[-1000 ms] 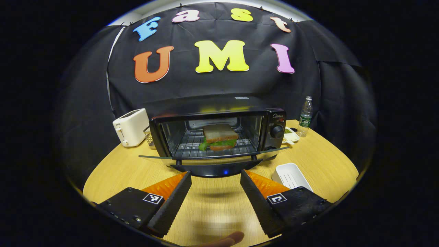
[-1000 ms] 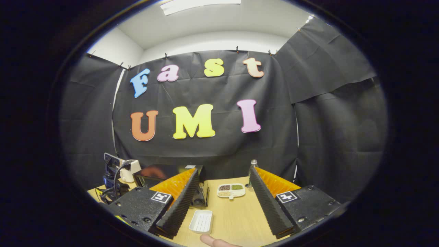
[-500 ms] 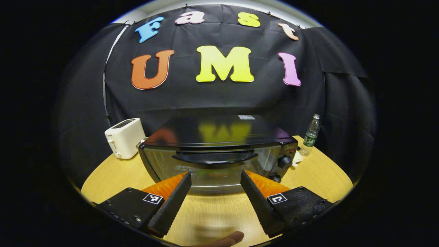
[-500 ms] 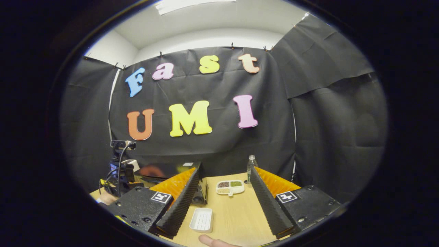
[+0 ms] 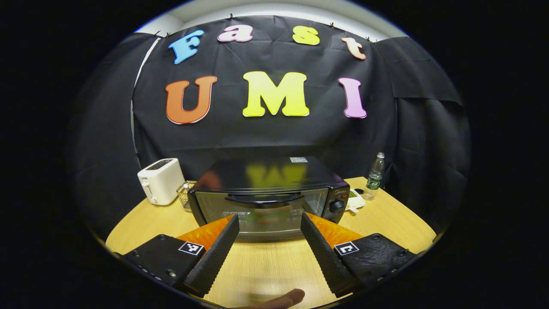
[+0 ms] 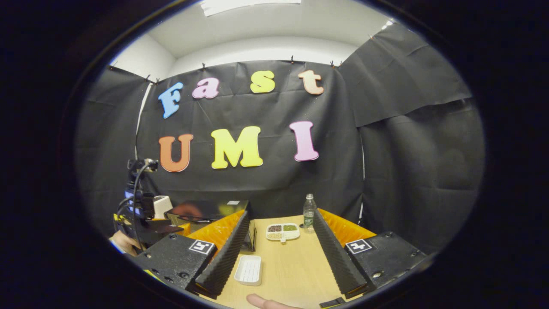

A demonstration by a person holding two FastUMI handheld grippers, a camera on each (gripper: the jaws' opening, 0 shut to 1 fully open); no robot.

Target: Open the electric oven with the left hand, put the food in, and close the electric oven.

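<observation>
A black electric oven stands at the middle of the round wooden table, its glass door shut and the handle across the top of the door. Through the glass the sandwich shows only faintly. My left gripper is open a short way in front of the door, touching nothing. My right gripper is open and empty over the table's right part. In the right gripper view the oven sits at the left, with the other gripper and its camera in front of it, held by a hand.
A white toaster and a small wire basket stand left of the oven. A water bottle and a divided snack dish are at the back right. An empty white tray lies right of the oven. A fingertip shows at the bottom.
The oven door went from hanging open, sandwich on the rack, to fully shut. My left gripper then drew back from the oven. The right gripper only shifted slightly.
</observation>
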